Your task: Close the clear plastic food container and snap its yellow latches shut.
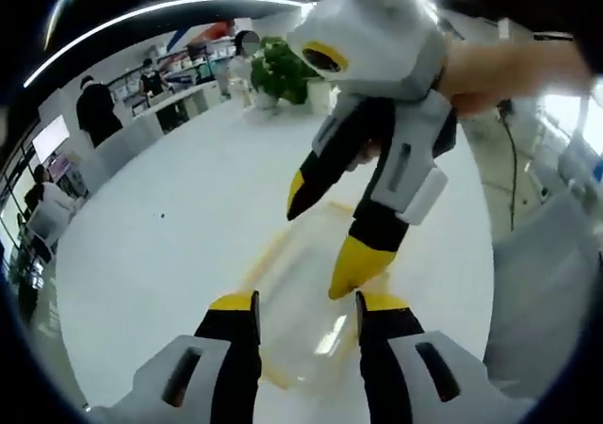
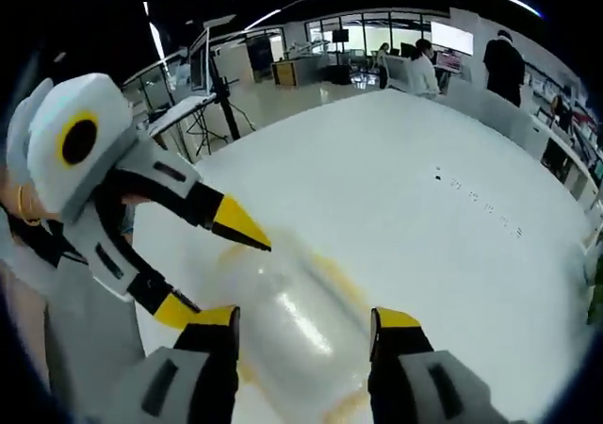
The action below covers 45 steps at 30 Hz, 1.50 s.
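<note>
Clear, glossy plastic with yellow edging, the rectangular container [image 1: 316,301] lies on the smooth white table [image 1: 160,226], between the spread yellow-tipped jaws of the left hand-held gripper [image 1: 306,303]. Beyond it, the right hand-held gripper [image 1: 316,245] hangs over the container, jaws parted, gripping nothing.

Clear plastic food container [image 1: 311,301] lies flat on the white bench [image 1: 170,236], lid on, yellow latches [image 2: 334,278] along its edges.

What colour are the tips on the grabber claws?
Yellow, on black fingers; best seen in the left gripper view.
</note>
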Each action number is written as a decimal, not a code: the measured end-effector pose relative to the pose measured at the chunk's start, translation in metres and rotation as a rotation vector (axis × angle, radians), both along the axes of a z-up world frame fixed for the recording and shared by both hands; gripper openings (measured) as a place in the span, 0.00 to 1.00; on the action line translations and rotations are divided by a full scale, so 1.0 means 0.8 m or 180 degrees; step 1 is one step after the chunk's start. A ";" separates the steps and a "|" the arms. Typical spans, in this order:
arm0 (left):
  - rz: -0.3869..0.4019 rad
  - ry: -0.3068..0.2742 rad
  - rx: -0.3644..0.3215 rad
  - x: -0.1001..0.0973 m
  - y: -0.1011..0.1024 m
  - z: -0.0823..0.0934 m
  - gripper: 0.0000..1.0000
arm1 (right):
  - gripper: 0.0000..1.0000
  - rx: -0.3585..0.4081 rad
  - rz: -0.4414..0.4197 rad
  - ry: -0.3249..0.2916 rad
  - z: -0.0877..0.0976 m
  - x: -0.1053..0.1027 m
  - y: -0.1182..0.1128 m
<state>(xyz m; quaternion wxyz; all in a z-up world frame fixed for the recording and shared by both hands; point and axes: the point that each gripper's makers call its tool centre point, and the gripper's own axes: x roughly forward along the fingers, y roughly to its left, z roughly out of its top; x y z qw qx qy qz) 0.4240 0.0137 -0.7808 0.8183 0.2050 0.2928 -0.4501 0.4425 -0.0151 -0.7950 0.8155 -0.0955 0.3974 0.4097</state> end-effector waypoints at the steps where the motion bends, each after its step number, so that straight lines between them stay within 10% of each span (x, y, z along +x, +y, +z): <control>1: 0.0036 0.0006 -0.0011 0.001 0.001 -0.001 0.38 | 0.53 0.0014 -0.0101 -0.0055 0.001 0.003 -0.004; 23: 0.0877 0.0135 -0.0137 0.017 0.049 -0.022 0.42 | 0.52 0.0056 -0.0869 -0.0132 -0.011 -0.008 -0.048; 45: 0.1488 0.0871 -0.0867 0.013 0.061 -0.045 0.41 | 0.49 0.0235 -0.1084 0.0213 -0.033 -0.021 -0.056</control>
